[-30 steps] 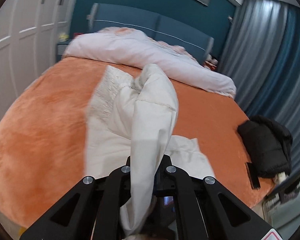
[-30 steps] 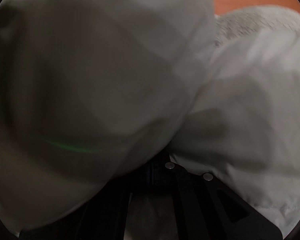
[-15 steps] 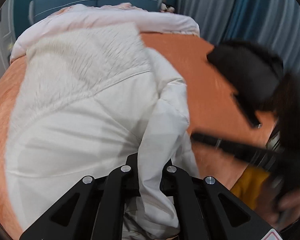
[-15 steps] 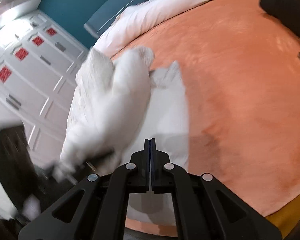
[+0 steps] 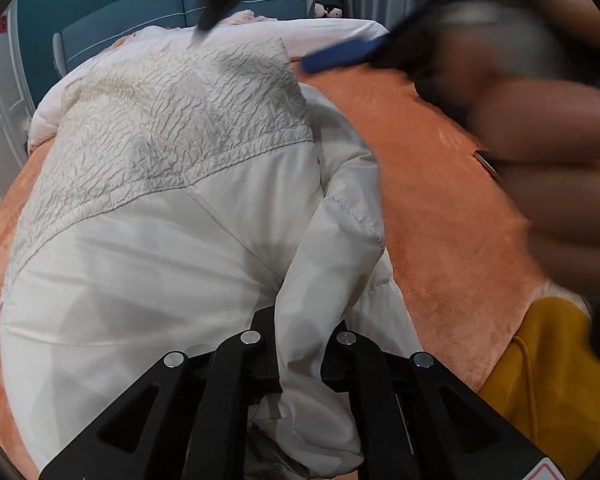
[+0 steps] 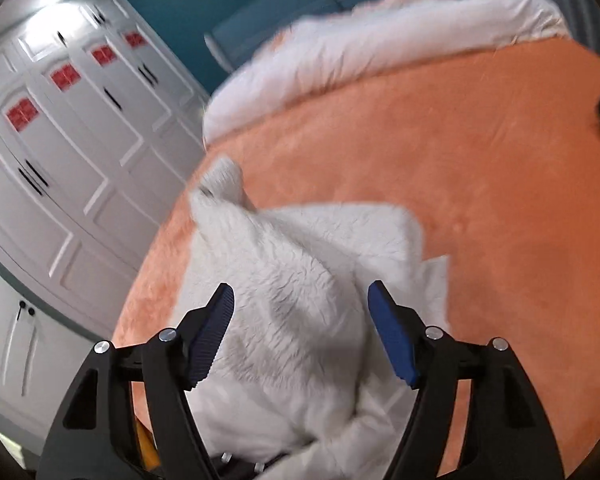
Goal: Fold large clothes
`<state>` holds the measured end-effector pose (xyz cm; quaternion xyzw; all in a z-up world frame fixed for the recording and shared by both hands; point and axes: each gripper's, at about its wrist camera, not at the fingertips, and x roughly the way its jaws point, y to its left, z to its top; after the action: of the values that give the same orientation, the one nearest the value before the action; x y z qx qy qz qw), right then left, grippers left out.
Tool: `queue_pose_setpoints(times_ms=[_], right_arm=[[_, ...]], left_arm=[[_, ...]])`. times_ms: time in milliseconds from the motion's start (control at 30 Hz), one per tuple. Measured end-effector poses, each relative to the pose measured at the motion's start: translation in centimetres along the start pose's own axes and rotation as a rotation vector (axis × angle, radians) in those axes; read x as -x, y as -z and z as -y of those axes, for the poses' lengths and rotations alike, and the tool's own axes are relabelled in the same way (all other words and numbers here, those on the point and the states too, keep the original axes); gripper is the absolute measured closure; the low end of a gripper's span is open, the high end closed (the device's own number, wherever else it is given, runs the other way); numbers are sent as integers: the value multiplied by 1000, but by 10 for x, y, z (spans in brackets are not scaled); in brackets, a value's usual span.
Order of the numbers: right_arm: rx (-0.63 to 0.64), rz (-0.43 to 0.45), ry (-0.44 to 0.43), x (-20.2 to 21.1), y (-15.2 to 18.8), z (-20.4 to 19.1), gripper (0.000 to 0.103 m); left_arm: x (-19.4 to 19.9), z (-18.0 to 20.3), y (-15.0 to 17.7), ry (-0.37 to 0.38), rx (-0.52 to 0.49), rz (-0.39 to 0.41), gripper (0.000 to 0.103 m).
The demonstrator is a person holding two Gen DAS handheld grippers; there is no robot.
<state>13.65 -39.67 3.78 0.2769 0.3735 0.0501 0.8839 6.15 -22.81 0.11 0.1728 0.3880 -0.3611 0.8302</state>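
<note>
1. While my left gripper (image 5: pixel 300 344) is pinching a fold of the white jacket (image 5: pixel 172 216) at the lower centre of its frame, I am keeping that grip firm.
2. The jacket is lying on the orange bed (image 6: pixel 480 184).
3. My right gripper (image 6: pixel 300 308) is hanging wide open over the fleecy part; I am aiming low for one layer only.

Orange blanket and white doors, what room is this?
Most likely a bedroom: a big bed with an orange cover, a rolled white duvet against a padded blue headboard, and white wardrobe doors.
</note>
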Motion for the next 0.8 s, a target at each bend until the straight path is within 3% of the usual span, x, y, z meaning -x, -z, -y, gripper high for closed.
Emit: queue_pose_setpoints(times_ms=[67, 100, 200, 233, 367, 467, 533, 600, 633, 700, 767, 800], right_arm=[[-1, -50, 36, -21, -1, 3, 72], [-3, -56, 11, -26, -2, 6, 81], [-22, -31, 22, -22, -2, 18, 87], [-27, -29, 30, -23, -1, 21, 87], [-109, -46, 76, -37, 18, 61, 86], [-178, -55, 71, -48, 26, 81, 86], [-209, -65, 56, -48, 30, 84, 85], [-188, -71, 63, -39, 23, 73, 83], [-171, -63, 70, -31, 19, 66, 81], [-120, -20, 75, 0, 19, 46, 80], [-62, 36, 58, 43, 32, 23, 78], [-50, 42, 39, 55, 39, 17, 71]], left_arm=[[9, -2, -2, -10, 3, 11, 89], [17, -4, -3, 4, 11, 17, 87], [64, -21, -4, 92, 52, 73, 68], [84, -29, -5, 108, 71, 112, 55], [151, -67, -14, 70, 127, 301, 31], [142, -101, -37, -36, 172, 269, 31], [102, -123, -45, -49, 231, 164, 34], [56, -138, -39, -27, 289, 33, 45], [41, -139, -32, -58, 293, -9, 45], [37, -136, -24, -115, 273, 15, 45], [34, -140, -23, -107, 296, 22, 44], [32, -141, -22, -93, 315, 24, 44]])
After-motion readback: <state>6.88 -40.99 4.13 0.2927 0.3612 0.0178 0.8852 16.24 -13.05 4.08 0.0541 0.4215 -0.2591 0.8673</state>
